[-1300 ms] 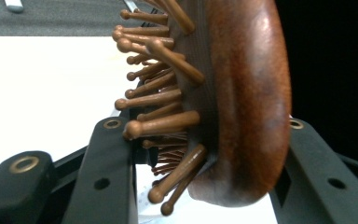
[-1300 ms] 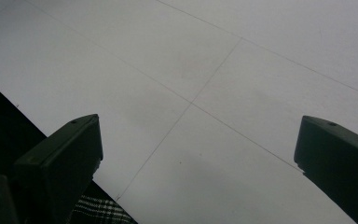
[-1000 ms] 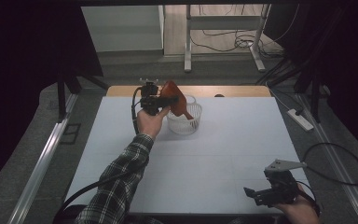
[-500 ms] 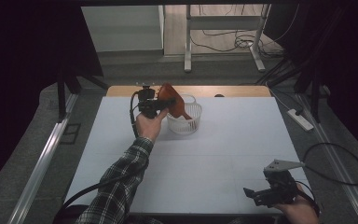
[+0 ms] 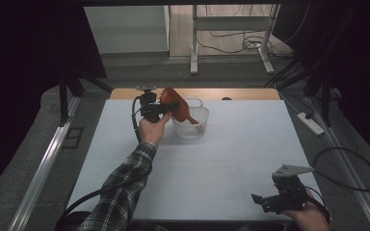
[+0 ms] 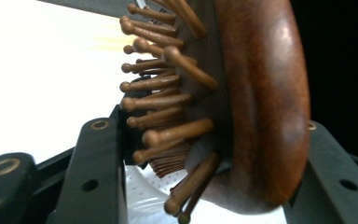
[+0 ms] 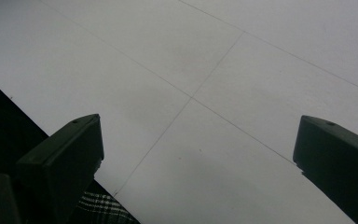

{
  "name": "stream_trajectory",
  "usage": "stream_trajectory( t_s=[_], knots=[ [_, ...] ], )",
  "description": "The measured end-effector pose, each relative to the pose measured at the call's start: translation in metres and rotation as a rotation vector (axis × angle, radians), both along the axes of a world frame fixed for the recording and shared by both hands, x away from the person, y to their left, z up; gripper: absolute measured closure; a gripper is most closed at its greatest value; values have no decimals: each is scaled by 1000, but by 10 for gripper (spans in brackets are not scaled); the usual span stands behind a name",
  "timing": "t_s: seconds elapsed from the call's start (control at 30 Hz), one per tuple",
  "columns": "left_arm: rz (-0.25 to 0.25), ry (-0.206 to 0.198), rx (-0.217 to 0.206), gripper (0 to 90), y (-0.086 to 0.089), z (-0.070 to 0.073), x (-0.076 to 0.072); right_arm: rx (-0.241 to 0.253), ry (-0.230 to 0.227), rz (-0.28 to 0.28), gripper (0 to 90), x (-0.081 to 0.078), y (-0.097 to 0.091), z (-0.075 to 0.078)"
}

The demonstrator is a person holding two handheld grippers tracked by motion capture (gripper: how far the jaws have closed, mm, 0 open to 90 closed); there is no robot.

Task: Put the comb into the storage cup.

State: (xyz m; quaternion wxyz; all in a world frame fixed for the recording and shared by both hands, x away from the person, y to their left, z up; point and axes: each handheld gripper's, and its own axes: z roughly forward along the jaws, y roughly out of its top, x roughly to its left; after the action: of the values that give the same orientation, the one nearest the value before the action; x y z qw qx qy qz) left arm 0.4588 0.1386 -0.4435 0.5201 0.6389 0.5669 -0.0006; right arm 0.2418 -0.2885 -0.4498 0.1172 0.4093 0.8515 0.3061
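Note:
A reddish-brown wooden hairbrush [image 5: 177, 109] with round-tipped wooden bristles hangs tilted over a white perforated basket [image 5: 193, 127] at the far middle of the table, its handle pointing down into the basket. My left gripper [image 5: 165, 107] is shut on the brush head. In the left gripper view the bristles of the hairbrush [image 6: 261, 93] lean against one jaw of the left gripper [image 6: 209, 126] and its smooth back lies against the other. These jaws have just been opening, with the brush still between them. The basket [image 6: 144, 193] shows below. My right gripper [image 5: 264, 202] rests open at the near right.
The white table top [image 5: 231, 159] stretches between the basket and the near edge. My right gripper [image 7: 196, 126] looks across bare table [image 7: 223, 70], with a plaid sleeve [image 7: 98, 205] at the lower edge. A power strip [image 5: 310, 122] lies off the table's right side.
The left hand with the brush has shifted slightly and the brush sits a little lower over the basket. The right gripper has not moved.

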Motion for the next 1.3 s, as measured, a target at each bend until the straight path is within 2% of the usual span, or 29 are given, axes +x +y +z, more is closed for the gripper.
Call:
stream_trajectory(
  t_s=[0.2,0.4,0.6,0.8,0.87,1.17,1.3],
  knots=[
    [9,10,-16,467,5,-6,1,-3,6,-4,20,0,1,0],
    [16,10,5,430,6,-5,2,-6,6,-4,20,0,1,0],
    [9,6,0,398,6,-6,3,-7,8,-4,20,0,1,0],
    [0,-9,30,311,4,-4,3,-8,7,-4,20,0,1,0],
    [-7,-17,23,285,5,-3,3,-8,7,-4,20,0,1,0],
    [-36,-55,94,184,5,4,0,-11,5,-9,15,0,1,0],
    [-40,-69,108,134,8,7,-2,-12,3,-7,14,0,1,-1]
  ],
)
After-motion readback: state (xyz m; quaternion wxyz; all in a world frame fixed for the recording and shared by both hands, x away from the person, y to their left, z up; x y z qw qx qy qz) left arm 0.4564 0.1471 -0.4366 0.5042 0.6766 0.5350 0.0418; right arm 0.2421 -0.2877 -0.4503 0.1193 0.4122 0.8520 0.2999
